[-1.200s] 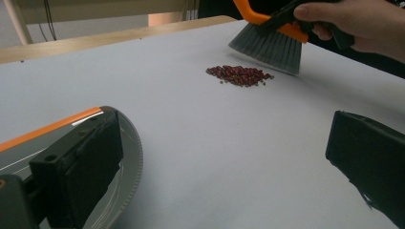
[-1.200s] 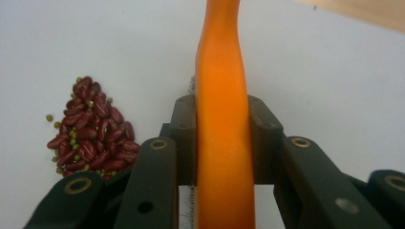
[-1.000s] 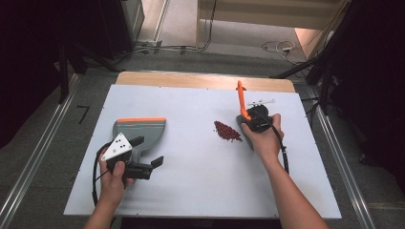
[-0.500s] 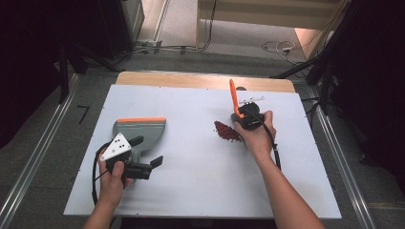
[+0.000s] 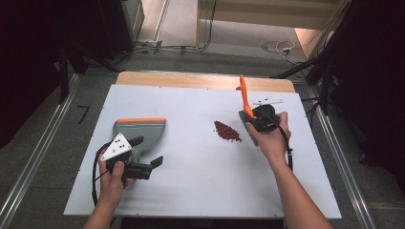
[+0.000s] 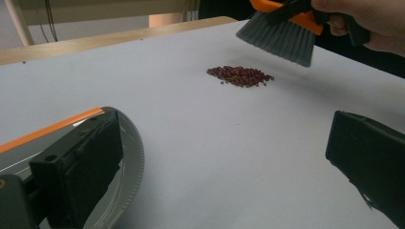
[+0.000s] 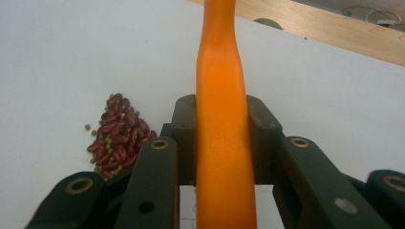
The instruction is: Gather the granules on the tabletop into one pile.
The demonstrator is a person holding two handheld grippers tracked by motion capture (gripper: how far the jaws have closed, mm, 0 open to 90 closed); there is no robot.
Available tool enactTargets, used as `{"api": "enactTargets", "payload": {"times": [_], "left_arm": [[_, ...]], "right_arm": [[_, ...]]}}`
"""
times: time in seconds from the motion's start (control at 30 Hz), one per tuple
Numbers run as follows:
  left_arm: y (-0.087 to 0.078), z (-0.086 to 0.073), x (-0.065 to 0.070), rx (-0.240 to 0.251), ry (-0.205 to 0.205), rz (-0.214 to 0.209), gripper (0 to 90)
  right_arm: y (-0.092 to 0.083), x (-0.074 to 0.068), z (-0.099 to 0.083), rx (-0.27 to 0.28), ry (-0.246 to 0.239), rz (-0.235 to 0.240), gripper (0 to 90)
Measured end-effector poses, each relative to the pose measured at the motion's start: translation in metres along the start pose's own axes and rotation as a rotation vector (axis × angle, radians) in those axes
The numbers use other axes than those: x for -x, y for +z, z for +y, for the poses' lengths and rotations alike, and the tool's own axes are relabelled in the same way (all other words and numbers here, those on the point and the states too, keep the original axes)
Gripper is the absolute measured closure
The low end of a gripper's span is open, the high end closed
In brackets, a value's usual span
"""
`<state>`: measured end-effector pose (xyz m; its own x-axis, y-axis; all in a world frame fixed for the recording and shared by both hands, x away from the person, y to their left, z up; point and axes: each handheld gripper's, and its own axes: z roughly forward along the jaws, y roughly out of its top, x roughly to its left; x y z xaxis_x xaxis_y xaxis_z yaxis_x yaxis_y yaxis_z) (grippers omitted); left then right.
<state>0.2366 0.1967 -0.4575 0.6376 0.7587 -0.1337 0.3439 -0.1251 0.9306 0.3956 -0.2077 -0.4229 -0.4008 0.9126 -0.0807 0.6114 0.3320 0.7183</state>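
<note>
I have the white counter [image 5: 191, 186] under me, the grey dustpan with an orange lip [image 5: 141, 131] lying at my left gripper [image 5: 143, 155], jaws spread beside it. My right gripper [image 5: 253, 119] pinches the orange-handled grey brush [image 6: 279, 36], bristles raised just beyond the small red bean pile [image 5: 227, 131]. Sweeping is in hand; next I judge: lower the brush, draw the beans toward the dustpan.

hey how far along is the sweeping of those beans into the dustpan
Done: the right hand-held gripper has the brush clamped. In hand: its bristles hover beside the bean pile. Left: every bean still lies on the table; the dustpan sits apart, by the open left hand-held gripper.
</note>
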Motion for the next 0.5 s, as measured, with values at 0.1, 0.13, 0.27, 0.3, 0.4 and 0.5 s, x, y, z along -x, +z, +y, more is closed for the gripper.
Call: {"api": "enactTargets", "payload": {"times": [0.1,0.13,0.27,0.3,0.4,0.5], "left_arm": [[0.000,0.000,0.000,0.003,0.002,0.001,0.0],[0.000,0.000,0.000,0.004,0.002,0.001,0.0],[0.000,0.000,0.001,0.006,0.004,0.003,0.0],[0.000,0.000,0.001,0.007,0.003,0.003,0.0],[0.000,0.000,0.001,0.008,0.004,0.004,0.0],[-0.001,0.000,0.001,0.007,0.004,0.006,0.0]], "right_arm": [[-0.012,0.005,-0.007,0.031,0.013,0.025,68.6],[-0.016,0.007,-0.010,0.039,0.018,0.033,68.6],[-0.029,0.016,-0.022,0.074,0.037,0.063,68.6],[-0.032,0.017,-0.025,0.078,0.039,0.065,68.6],[-0.041,0.022,-0.034,0.098,0.049,0.082,68.6],[-0.048,0.027,-0.044,0.112,0.067,0.093,68.6]]}}
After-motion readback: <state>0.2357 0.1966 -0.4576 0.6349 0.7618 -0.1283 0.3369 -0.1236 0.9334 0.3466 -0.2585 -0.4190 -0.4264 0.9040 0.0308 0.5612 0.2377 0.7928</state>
